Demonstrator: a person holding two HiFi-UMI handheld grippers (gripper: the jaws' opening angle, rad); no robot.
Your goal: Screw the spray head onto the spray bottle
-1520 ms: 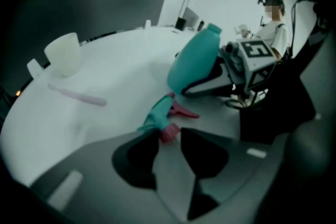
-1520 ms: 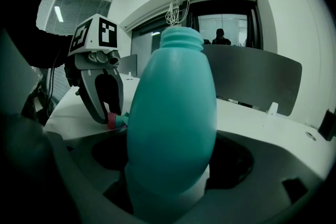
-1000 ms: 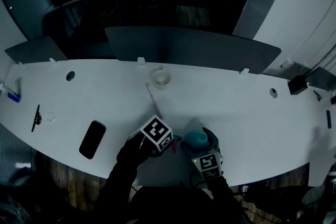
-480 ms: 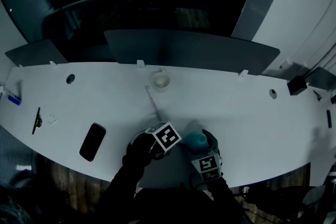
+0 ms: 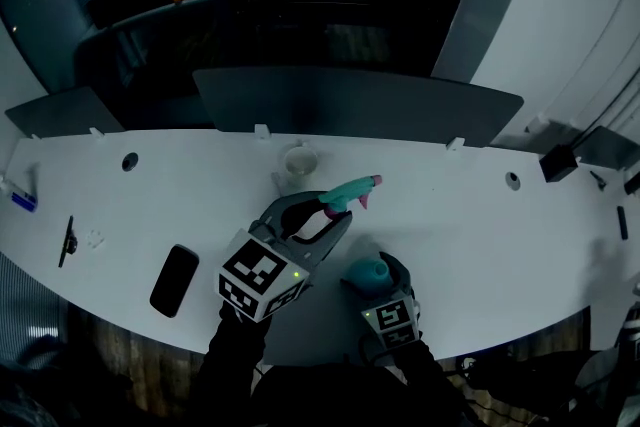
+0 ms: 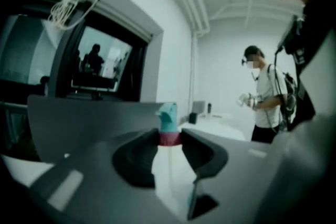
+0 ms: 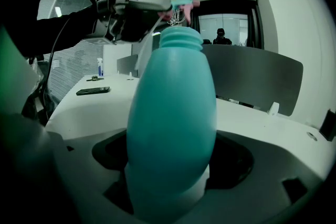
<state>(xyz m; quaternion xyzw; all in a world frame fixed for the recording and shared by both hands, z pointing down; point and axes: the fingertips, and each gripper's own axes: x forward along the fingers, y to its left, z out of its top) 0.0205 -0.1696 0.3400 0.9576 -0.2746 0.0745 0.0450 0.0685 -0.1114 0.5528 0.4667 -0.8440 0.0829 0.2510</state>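
The teal spray bottle (image 5: 370, 267) stands upright near the table's front edge, and my right gripper (image 5: 376, 273) is shut on its body. In the right gripper view the bottle (image 7: 170, 123) fills the middle, its open threaded neck on top. My left gripper (image 5: 333, 207) hovers above the table, up and to the left of the bottle, pointing away from me. Its jaws have just been closing and are shut on the teal spray head (image 5: 350, 189) with a pink nozzle tip. In the left gripper view the spray head (image 6: 168, 119) sits between the dark pads (image 6: 137, 157), gripped at its pink collar.
A black phone (image 5: 174, 280) lies at the front left, with a pen (image 5: 68, 241) further left. A small white cup (image 5: 300, 160) sits by the grey partition (image 5: 400, 110). A black box (image 5: 558, 162) is at the far right. A person (image 6: 268, 97) stands in the room beyond.
My left gripper has risen from the table beside the bottle and swung from pointing down to nearly level, carrying the spray head up. The right gripper and bottle have stayed put.
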